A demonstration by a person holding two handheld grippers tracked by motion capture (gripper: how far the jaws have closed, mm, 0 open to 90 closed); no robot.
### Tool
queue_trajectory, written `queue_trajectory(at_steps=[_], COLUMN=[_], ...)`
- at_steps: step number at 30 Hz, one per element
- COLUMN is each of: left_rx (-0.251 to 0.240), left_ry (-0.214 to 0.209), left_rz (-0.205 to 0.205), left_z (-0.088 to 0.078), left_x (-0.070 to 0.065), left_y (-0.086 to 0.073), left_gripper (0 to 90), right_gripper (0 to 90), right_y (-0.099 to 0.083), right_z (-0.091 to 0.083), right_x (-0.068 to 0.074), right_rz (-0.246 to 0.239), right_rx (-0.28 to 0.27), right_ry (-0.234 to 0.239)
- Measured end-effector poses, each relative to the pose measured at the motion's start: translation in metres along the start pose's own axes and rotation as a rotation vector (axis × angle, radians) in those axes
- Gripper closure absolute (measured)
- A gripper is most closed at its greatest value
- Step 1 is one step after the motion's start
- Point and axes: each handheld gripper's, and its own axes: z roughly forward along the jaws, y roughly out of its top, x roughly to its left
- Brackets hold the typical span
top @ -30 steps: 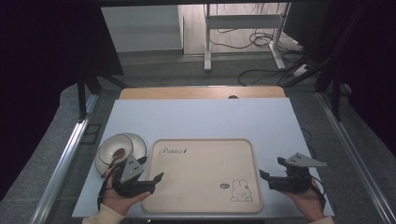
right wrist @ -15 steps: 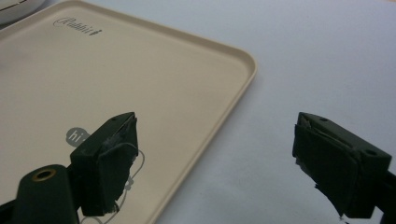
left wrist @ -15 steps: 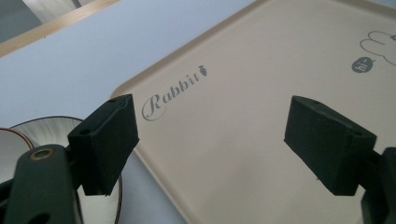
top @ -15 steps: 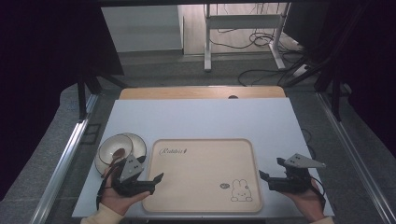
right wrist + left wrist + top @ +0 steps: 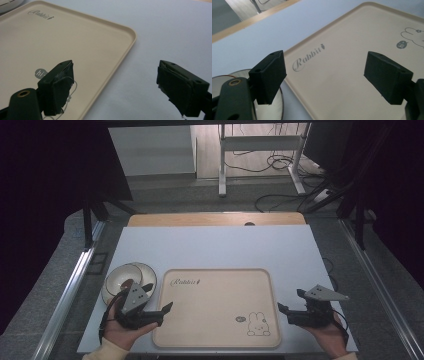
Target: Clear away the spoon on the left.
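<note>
A beige tray (image 5: 215,305) with a rabbit drawing and the word "Rabbit" lies on the white table near its front edge. A white bowl (image 5: 125,279) sits just left of it. My left gripper (image 5: 160,296) is open at the tray's left rim, over the gap between bowl and tray. In the left gripper view the gripper (image 5: 324,72) straddles the tray (image 5: 342,57) rim, with the bowl (image 5: 219,85) under one jaw. My right gripper (image 5: 290,300) is open at the tray's right rim. The right gripper view shows the gripper (image 5: 115,82) with one jaw over the tray (image 5: 62,42) and one over bare table.
The white tabletop (image 5: 215,250) stretches bare behind the tray to a wooden strip (image 5: 215,219) at its far edge. Metal rails (image 5: 70,290) run along both sides. A stand's legs and cables (image 5: 270,165) are on the floor beyond.
</note>
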Motion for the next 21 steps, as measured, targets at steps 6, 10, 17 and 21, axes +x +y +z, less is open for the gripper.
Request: queue_trajectory(at_steps=[6,10,17,21], left_rx=[-0.023,-0.035,-0.034,-0.039], left_ry=[0.025,0.037,0.044,0.053], left_rz=[-0.011,-0.019,-0.031,-0.033], left_z=[-0.014,-0.02,-0.021,-0.026], left_x=[0.007,0.011,0.014,0.016], left_y=[0.003,0.003,0.005,0.007], left_gripper=[17.7,17.8,18.1,18.2], right_gripper=[14.9,15.0,15.3,15.3], right_y=[0.002,0.002,0.002,0.001], right_z=[0.002,0.003,0.003,0.003], right_x=[-0.001,-0.001,-0.001,-0.002], right_rz=[-0.007,-0.013,-0.016,-0.014], right_rx=[-0.003,0.002,0.005,0.005], right_ry=[-0.001,-0.002,-0.004,-0.007])
